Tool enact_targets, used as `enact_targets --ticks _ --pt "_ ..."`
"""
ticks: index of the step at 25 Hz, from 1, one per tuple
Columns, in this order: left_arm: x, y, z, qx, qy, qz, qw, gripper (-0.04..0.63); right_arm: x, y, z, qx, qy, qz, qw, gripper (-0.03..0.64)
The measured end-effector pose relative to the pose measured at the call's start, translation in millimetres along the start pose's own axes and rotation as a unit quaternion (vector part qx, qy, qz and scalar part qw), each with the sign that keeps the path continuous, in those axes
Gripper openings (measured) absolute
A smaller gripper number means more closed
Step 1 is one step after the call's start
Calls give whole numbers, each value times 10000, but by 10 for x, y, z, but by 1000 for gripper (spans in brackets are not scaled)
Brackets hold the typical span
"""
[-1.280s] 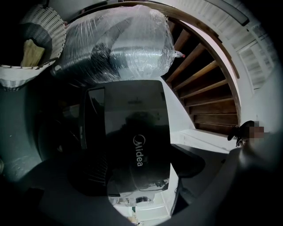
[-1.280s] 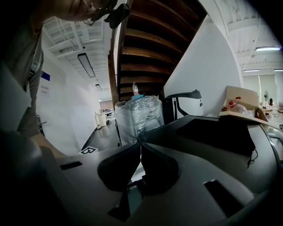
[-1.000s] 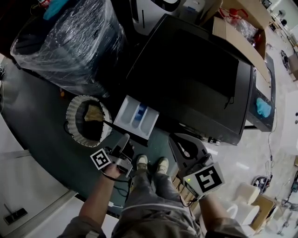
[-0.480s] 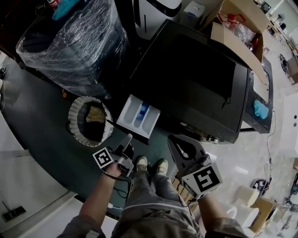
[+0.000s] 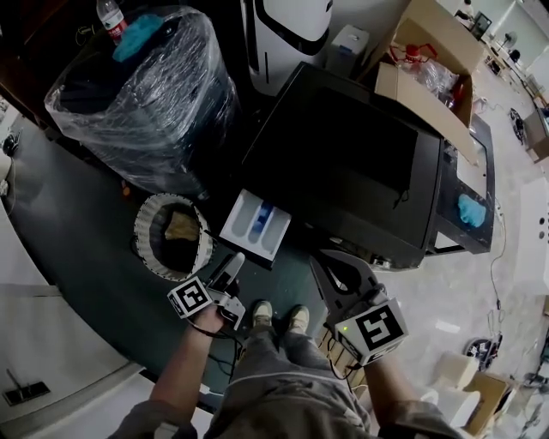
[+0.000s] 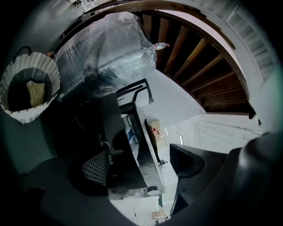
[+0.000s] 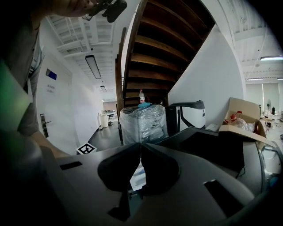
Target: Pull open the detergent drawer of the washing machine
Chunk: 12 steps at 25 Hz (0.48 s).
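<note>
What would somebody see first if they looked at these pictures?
The big black washing machine in the middle, with its white detergent drawer sticking out toward the person. Left of it sits a shiny plastic-wrapped bundle, with a round white basket nearer the person.

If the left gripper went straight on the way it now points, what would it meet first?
Probably the pulled-out detergent drawer, whose front end lies just ahead of the left gripper; their relative height is unclear.

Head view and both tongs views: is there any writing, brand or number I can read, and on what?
No text is legible anywhere.
Water bottle label: red, too small to read.
Blue wall sign: blurred.
Marker cube: black-and-white pattern, no letters.
</note>
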<state>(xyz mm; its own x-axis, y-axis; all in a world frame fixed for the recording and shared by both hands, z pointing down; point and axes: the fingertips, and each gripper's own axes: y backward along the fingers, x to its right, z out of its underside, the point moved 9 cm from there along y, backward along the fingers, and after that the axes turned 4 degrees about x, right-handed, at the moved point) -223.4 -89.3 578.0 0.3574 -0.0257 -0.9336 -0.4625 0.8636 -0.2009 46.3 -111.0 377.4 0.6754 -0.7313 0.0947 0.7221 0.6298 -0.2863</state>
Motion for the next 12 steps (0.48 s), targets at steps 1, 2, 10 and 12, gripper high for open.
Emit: enact_targets --ticks 1,2,10,12 --pt "75 21 -37 -31 -213 -37 9998 446 3 25 -48 33 23 8 10000 32" --pt "159 37 -69 -78 -436 -44 9990 445 9 51 -97 61 55 15 10000 32" --pt "824 100 -319 204 -1184 277 9924 298 67 240 -484 369 288 132 9988 32" --pt "1043 93 -392 331 -1461 358 9881 249 76 293 -582 454 348 150 9982 32"
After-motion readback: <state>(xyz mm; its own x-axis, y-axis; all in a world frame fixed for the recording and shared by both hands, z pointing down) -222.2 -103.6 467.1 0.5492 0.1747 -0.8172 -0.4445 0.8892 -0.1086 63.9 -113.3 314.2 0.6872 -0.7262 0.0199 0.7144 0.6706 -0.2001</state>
